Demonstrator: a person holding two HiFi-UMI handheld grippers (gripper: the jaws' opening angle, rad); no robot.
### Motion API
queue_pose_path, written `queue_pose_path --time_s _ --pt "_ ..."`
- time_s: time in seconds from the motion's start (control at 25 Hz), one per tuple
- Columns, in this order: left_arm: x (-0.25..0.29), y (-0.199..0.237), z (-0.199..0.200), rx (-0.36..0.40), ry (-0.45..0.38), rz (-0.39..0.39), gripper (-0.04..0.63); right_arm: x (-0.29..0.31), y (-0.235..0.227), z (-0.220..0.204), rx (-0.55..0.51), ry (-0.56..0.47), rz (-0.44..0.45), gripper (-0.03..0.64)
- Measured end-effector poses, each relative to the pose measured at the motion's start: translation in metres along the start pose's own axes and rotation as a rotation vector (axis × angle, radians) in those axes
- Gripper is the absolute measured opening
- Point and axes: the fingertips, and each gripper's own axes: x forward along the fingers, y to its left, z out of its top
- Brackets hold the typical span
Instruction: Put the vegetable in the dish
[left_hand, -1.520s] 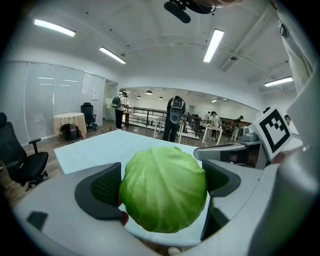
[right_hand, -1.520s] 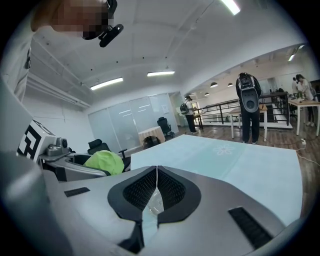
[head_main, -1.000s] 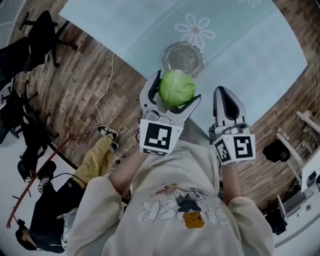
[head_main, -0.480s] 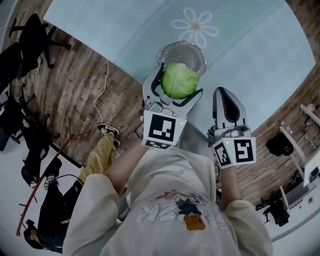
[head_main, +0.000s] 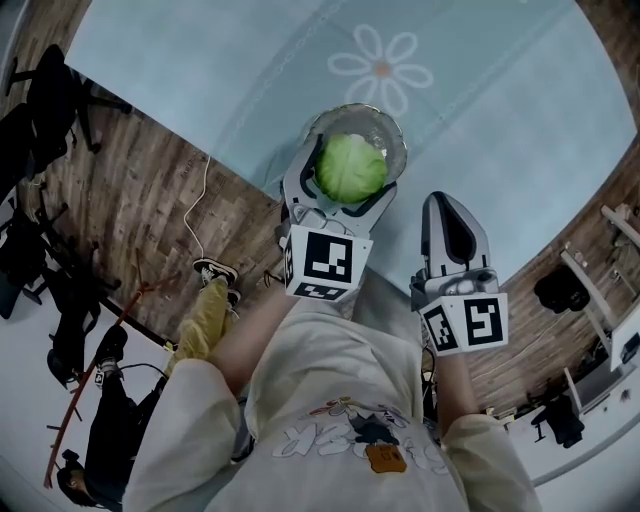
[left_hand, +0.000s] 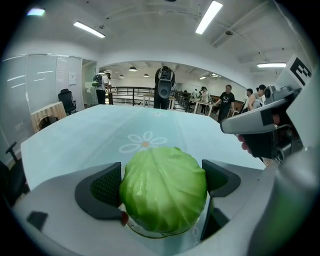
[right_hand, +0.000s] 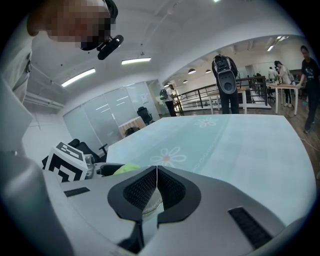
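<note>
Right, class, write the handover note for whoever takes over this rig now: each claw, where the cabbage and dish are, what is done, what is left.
Left claw: shut on the cabbage, held right over the glass dish on the blue tablecloth; whether it touches the dish is unclear.
Right claw: shut, empty, beside the left one.
Done: cabbage gripped and positioned over the dish.
Left: lower it in, open the left claw, draw back.

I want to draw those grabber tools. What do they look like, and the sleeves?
The left gripper and the right gripper are light grey plastic, with black textured pads inside the jaws. Each carries a white cube with black square markers. The sleeves are cream-coloured.
</note>
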Motion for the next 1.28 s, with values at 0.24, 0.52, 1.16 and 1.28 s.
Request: queue_pose_path --time_s 0.24,0.52,1.16,1.28 --pt "0.021 0.001 -0.012 0.166 0.093 0.023 0.509 0.010 -0.011 -0.006 0.018 0.008 -0.018 0.025" --pt "0.038 0.003 -0.019 0.146 0.122 0.020 0.509 0.015 -0.015 -0.010 0.032 0.013 -0.018 0.025" --pt "0.004 -0.011 0.014 0.037 0.012 0.034 0.432 -0.020 -0.009 0.018 -0.004 -0.035 -0.011 0.025" --pt "-0.004 -0.012 0.016 0.012 0.004 0.052 0.368 -0.029 -0.007 0.025 -0.015 -0.051 -0.008 0.025"
